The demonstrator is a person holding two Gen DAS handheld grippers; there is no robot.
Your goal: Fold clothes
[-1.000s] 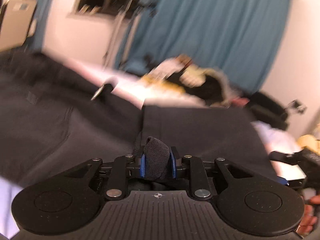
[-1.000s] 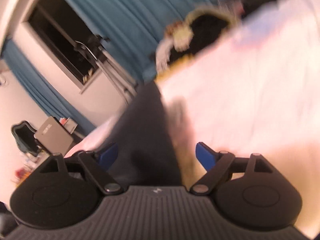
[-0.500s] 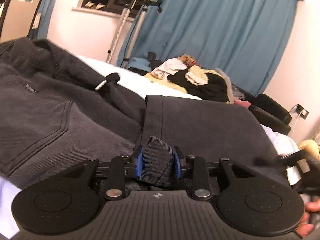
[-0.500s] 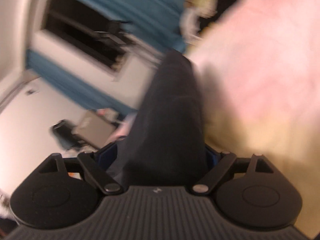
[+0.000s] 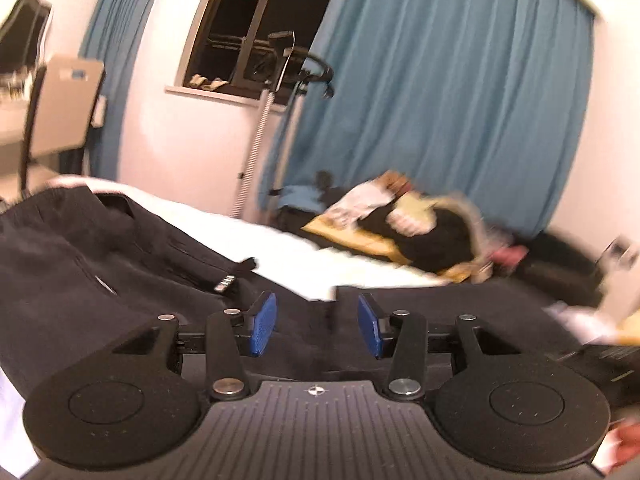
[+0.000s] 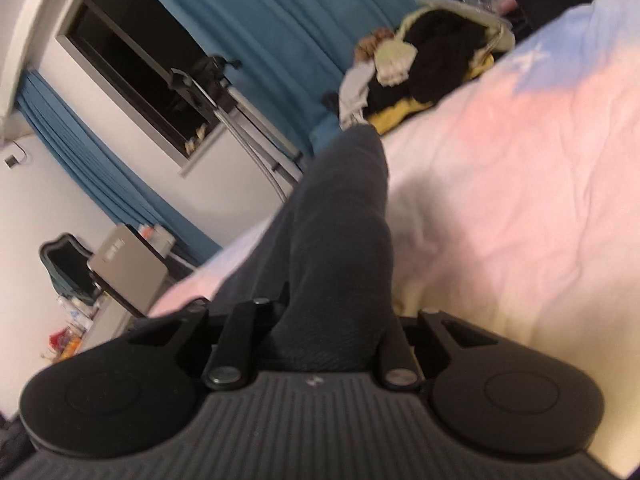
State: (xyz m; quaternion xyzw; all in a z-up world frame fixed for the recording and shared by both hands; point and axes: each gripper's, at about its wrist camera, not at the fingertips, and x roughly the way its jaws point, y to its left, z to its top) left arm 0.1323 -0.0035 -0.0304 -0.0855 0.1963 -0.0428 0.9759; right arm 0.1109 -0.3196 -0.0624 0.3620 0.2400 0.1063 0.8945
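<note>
A pair of dark grey trousers (image 5: 100, 264) lies spread on the white bed (image 5: 280, 248), with a folded-over leg (image 5: 460, 304) to the right. My left gripper (image 5: 317, 326) is open and empty just above the trousers, its blue pads (image 5: 262, 324) apart. In the right wrist view a trouser leg (image 6: 340, 232) rises out from between the jaws of my right gripper (image 6: 334, 332), which is shut on the cloth; its pads are hidden by the fabric.
A heap of black, yellow and white clothes (image 5: 420, 224) lies at the far end of the bed, also in the right wrist view (image 6: 424, 60). Blue curtains (image 5: 440, 100), a window (image 5: 256, 28) and a metal stand (image 5: 260, 128) are behind. The pink-white bedsheet (image 6: 520, 200) spreads right.
My left gripper has let go of the trouser fold and opened. My right gripper has closed on the trouser leg, which now stands up between its jaws.
</note>
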